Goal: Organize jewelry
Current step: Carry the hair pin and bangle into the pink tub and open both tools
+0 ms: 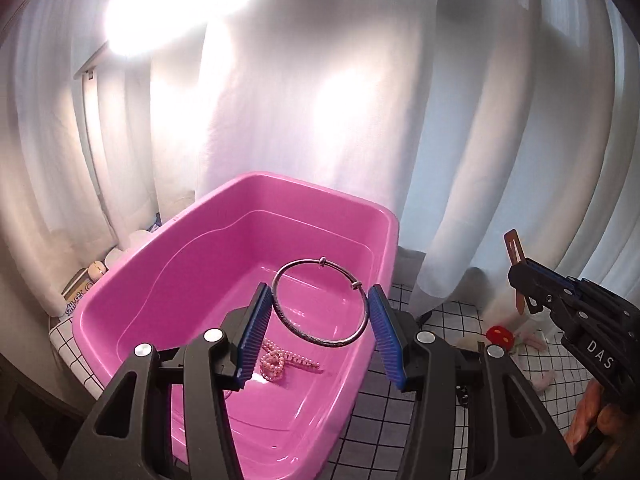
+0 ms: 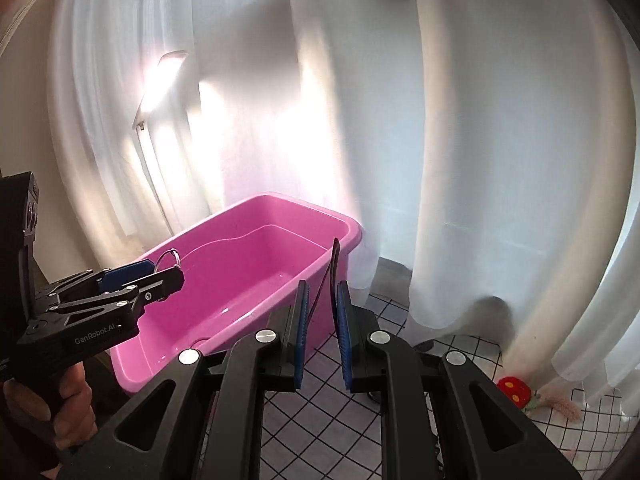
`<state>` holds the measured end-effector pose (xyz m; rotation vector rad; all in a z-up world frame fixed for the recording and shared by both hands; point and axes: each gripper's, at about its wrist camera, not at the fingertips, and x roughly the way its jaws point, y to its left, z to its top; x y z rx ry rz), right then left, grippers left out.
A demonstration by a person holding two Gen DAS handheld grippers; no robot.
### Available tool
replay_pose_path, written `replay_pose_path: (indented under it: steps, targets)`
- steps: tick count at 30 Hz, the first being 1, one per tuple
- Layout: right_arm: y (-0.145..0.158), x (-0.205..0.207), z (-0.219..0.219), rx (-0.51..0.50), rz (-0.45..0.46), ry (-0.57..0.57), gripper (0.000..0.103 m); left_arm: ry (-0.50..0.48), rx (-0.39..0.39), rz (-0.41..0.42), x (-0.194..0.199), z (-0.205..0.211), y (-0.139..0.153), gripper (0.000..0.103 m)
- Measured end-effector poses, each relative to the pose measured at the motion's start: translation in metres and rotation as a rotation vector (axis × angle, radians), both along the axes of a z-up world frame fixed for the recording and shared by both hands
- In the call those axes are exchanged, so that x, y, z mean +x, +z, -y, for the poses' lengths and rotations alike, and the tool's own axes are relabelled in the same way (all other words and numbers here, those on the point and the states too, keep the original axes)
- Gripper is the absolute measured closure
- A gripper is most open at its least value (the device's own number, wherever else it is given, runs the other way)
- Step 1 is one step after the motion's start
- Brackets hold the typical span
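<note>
While the left gripper [image 1: 320, 320] hovers over the pink plastic tub [image 1: 200, 264], a silver bangle [image 1: 320, 306] spans the gap between its blue ribbed pads [image 1: 256, 334], the ring's left side pressing the left pad and its right side meeting the tip of the right one. The jaws stand fairly wide, held apart by the bangle's own width, and the ring hangs above the tub's interior rather than resting on its floor. Two small beads or knots sit on the bangle's upper arc. Below it, on the tub's bottom near the left pad, lies a pink pearl hair clip [image 1: 280, 362] with a beaded bow and comb teeth.

From the right wrist camera, the right gripper [image 2: 322, 312] has its pads drawn close together, pinching a thin, flat, dark reddish-brown strip [image 2: 334, 264] that stands nearly upright between them, its top rising above the tub's near rim [image 2: 352, 236]. In the left wrist view the same strip looks like a slim brown hair clip [image 1: 516, 248] poking up from the right gripper's fingers. It is held outside the tub, just beside its right end.

A white tablecloth with a black grid [image 2: 320, 420] bears the tub, sheer white curtains [image 2: 480, 160] hang behind, and a red-and-white plush item [image 2: 516, 390] lies at the right by the curtain hem.
</note>
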<state>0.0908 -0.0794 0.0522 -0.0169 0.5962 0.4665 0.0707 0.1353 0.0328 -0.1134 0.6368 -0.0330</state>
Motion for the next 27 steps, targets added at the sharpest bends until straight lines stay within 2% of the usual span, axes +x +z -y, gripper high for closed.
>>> replay_pose_path:
  steps: [6,14,23,27]
  targets:
    - [0.008,0.024,-0.066,-0.005,-0.002,0.105,0.089,0.077,-0.001,-0.035,0.019,-0.046,-0.008,0.055]
    - [-0.014,0.057,-0.131,-0.032,-0.091,0.179,0.089,0.141,0.006,-0.103,0.043,-0.082,-0.024,0.055]
    - [-0.043,0.081,-0.159,-0.113,-0.180,0.155,0.089,0.168,0.013,-0.199,0.059,-0.100,-0.041,0.054]
    - [-0.052,0.089,-0.161,-0.147,-0.229,0.130,0.083,0.159,-0.002,-0.247,0.064,-0.108,-0.051,0.053]
